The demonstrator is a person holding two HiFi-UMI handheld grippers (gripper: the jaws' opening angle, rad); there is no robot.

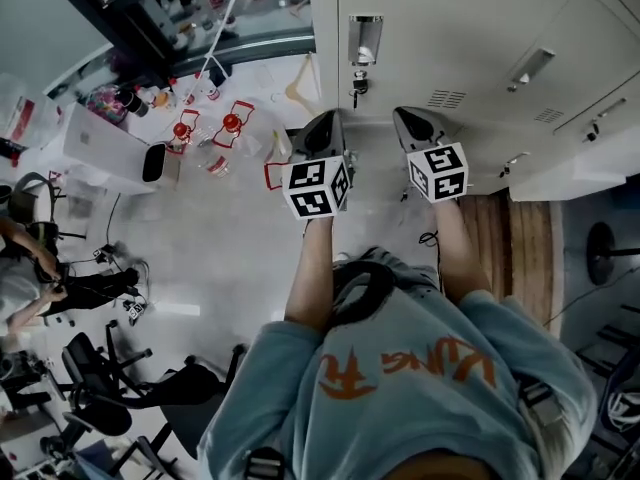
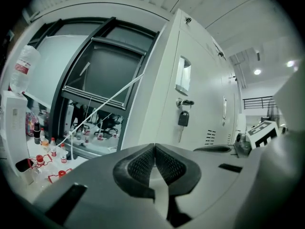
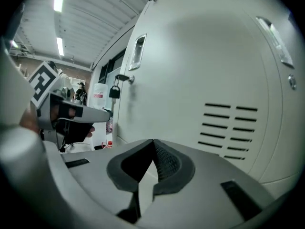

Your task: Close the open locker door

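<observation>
A row of pale grey lockers (image 1: 470, 38) fills the upper right of the head view. One door carries a recessed handle (image 1: 365, 38) and a hanging padlock (image 1: 357, 86), also seen as the padlock (image 2: 183, 118) and the padlock (image 3: 114, 92). A pale panel (image 1: 575, 173) juts out from the row at the right, apparently an open door. My left gripper (image 1: 325, 120) (image 2: 155, 147) is shut and empty, pointing at the padlocked door from a short way off. My right gripper (image 1: 408, 116) (image 3: 152, 142) is shut and empty beside it, facing a vented door (image 3: 233, 123).
Red-capped bottles (image 1: 230, 123) and a white box (image 1: 105, 148) stand on the floor to the left. Office chairs (image 1: 100, 388) and a seated person (image 1: 25, 268) are at far left. A wooden strip (image 1: 520, 248) runs along the lockers' foot.
</observation>
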